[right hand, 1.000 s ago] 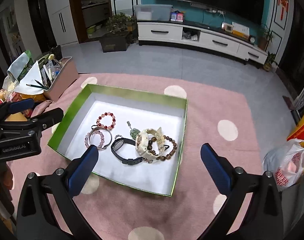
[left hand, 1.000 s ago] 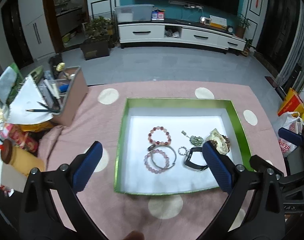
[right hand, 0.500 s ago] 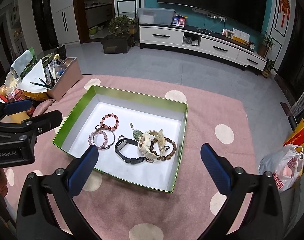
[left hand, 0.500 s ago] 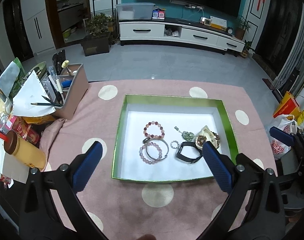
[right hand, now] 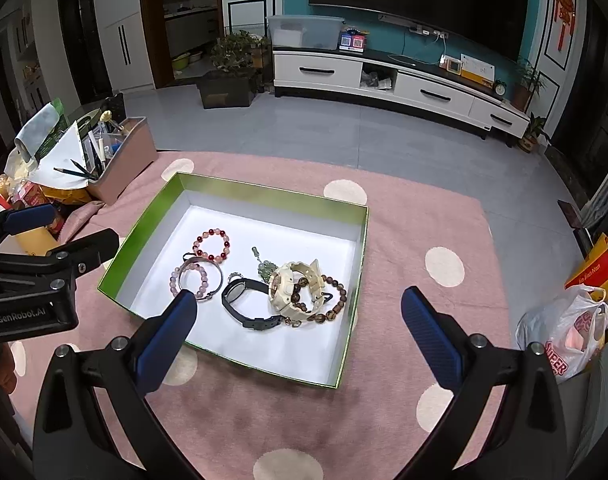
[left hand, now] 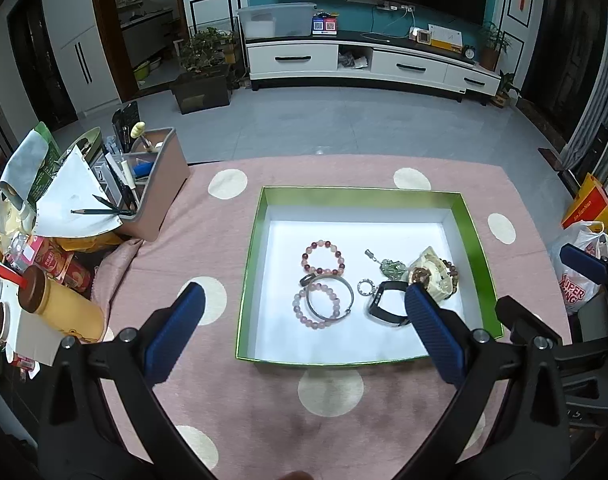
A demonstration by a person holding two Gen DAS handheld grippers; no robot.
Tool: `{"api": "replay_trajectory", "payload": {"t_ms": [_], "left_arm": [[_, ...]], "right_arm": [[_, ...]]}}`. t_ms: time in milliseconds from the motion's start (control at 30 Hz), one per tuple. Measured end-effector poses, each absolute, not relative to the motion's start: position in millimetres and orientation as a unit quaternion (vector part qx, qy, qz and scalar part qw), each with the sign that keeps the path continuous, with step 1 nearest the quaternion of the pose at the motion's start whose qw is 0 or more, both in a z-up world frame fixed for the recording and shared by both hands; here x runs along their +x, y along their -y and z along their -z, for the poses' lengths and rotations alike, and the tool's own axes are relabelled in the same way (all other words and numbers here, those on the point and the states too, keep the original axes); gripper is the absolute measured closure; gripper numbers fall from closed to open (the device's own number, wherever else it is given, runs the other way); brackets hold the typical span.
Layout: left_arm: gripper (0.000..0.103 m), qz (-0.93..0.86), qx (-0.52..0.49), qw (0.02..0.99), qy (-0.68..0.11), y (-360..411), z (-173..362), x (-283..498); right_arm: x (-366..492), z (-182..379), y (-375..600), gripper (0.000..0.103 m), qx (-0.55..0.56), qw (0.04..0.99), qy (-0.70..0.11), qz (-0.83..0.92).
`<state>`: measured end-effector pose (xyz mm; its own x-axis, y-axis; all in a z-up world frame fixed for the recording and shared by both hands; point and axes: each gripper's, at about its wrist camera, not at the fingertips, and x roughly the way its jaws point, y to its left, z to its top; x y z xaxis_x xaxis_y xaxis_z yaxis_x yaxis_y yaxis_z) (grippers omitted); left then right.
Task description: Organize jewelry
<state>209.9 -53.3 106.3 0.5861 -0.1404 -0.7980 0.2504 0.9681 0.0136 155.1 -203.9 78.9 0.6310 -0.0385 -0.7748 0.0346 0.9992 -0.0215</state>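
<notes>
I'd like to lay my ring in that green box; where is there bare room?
The box floor is bare along its far wall, its left side, and the near strip below the black wristband. It is crowded at the right, where the cream watch and brown bead bracelet tangle.

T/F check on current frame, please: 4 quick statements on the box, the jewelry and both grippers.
1. Both grippers, left gripper and right gripper, are open and hold nothing. True.
2. The green box has its lid on. False: it is open, with the jewelry in plain view.
3. The cream watch lies over the brown bead bracelet. True.
4. The red bead bracelet lies on the pink tablecloth. False: it is inside the box.
</notes>
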Motion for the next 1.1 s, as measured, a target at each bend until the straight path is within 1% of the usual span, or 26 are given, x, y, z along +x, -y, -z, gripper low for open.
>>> {"api": "replay_trajectory", "payload": {"t_ms": [1100], "left_arm": [[0.002, 0.101, 0.071, 0.885, -0.448, 54.0, -98.5, 216.7]], "right_arm": [[158.2, -74.2, 205.6, 0.001, 0.003, 0.903, -0.43, 0.022]]}}
